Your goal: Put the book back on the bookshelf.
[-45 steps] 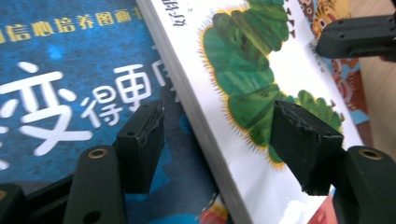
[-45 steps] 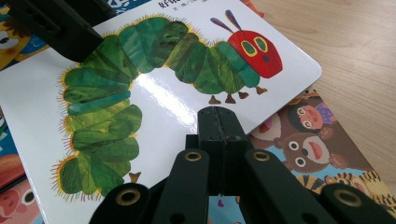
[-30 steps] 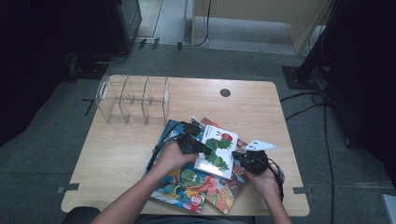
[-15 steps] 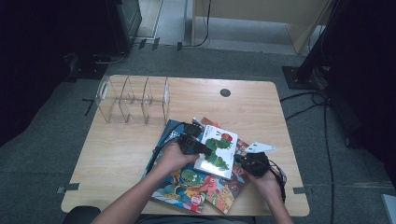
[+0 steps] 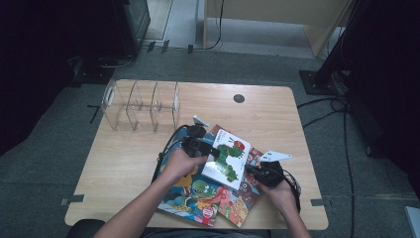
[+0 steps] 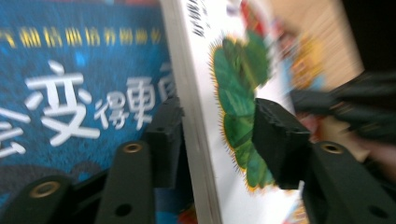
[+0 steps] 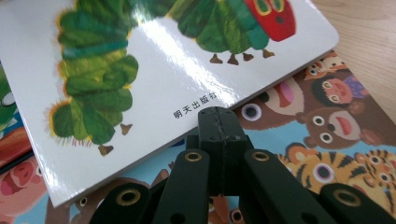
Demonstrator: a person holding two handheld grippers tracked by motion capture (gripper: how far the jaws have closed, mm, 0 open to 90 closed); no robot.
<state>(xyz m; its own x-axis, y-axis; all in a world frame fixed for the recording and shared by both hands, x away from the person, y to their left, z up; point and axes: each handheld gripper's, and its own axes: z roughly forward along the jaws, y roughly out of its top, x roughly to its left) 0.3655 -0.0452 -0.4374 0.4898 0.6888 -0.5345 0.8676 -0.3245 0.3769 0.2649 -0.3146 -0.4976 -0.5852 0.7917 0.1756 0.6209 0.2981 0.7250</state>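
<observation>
High view showed the white caterpillar book (image 5: 229,156) lying tilted on top of a pile of picture books (image 5: 210,193) on the table (image 5: 277,114). Since the picture before, the book's left edge had lifted a bit, and the left gripper (image 5: 207,149) had gone up a little with it. Its fingers (image 6: 275,140) had just been closing around that edge, one under the book and one over the cover, but I could not tell if they pressed it yet. The right gripper (image 7: 218,122) had stayed put, its fingers closed together, tip touching the book's lower edge. The clear rack (image 5: 141,105) stood well apart.
</observation>
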